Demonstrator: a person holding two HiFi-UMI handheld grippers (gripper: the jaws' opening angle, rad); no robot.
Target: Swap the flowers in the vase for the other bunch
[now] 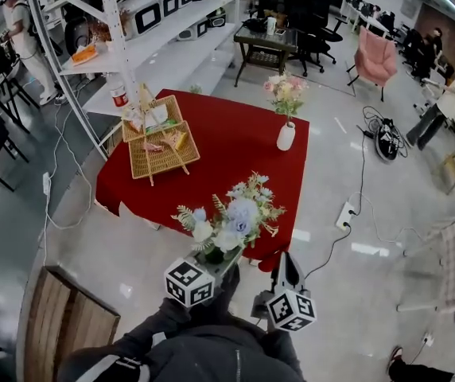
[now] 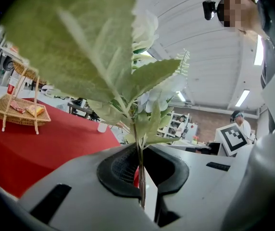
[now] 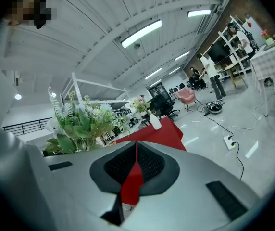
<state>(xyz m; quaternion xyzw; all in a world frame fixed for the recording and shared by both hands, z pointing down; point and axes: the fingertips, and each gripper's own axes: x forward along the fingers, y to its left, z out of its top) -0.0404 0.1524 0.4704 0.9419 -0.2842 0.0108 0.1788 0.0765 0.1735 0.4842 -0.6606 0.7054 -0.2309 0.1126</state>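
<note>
Fingers of left gripper [image 1: 226, 263] clamped on stem of white-and-lilac bouquet [image 1: 231, 217], held at 6 o'clock edge of desk [image 1: 227, 146]. Fingers of right gripper [image 1: 285, 267] together. At desk's 2 o'clock stands white vase [image 1: 285, 136] with pink flowers [image 1: 285, 92].

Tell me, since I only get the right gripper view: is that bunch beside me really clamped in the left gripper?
Observer: Yes. The left gripper view shows the left gripper shut on the thin stem of the bunch.
Operator: What else is out there that I can't see?
Observer: The head view shows a two-tier wicker basket on the left side of the table, well apart from the vase near its far right corner.
</note>
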